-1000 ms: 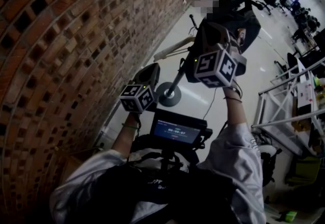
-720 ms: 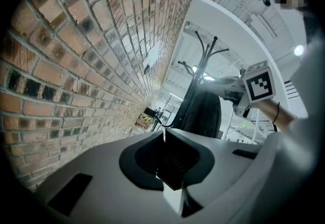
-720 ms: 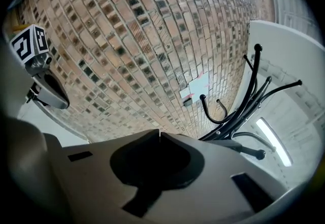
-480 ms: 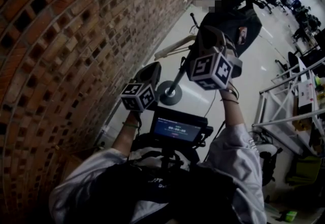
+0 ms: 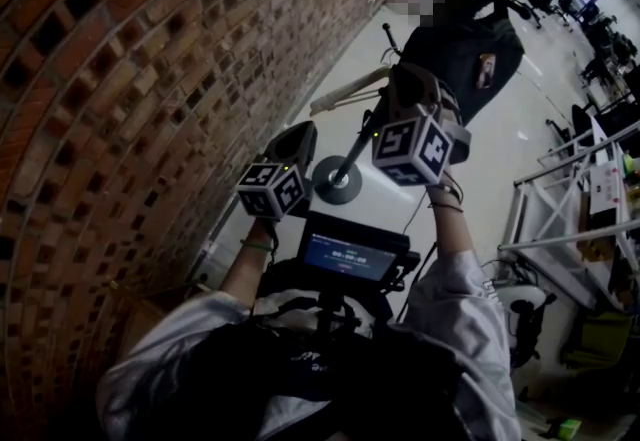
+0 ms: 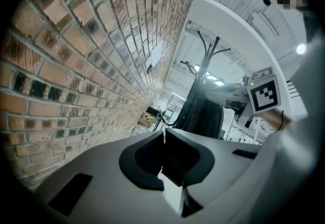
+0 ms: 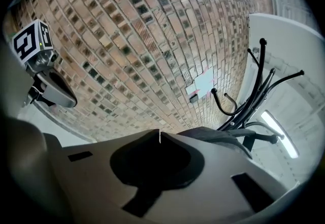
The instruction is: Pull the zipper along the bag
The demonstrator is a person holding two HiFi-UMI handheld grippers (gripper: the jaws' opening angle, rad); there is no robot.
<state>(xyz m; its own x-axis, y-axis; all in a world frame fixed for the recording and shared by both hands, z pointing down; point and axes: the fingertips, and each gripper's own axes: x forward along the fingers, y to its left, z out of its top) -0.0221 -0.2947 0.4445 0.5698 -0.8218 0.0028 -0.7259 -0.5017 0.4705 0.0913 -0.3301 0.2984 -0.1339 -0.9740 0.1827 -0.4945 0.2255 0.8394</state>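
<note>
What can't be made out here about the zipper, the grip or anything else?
- Zipper: shown in no view. Right gripper view: the right gripper's own body cuts off the bag; head view: the gripper overlaps the dark bag.
- Screen text: head view, too small.
- Anything pinched in the shut right jaws: no view shows it.

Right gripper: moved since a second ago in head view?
Yes. The right gripper has sunk lower in the head view, closer to the coat stand's round base.
</note>
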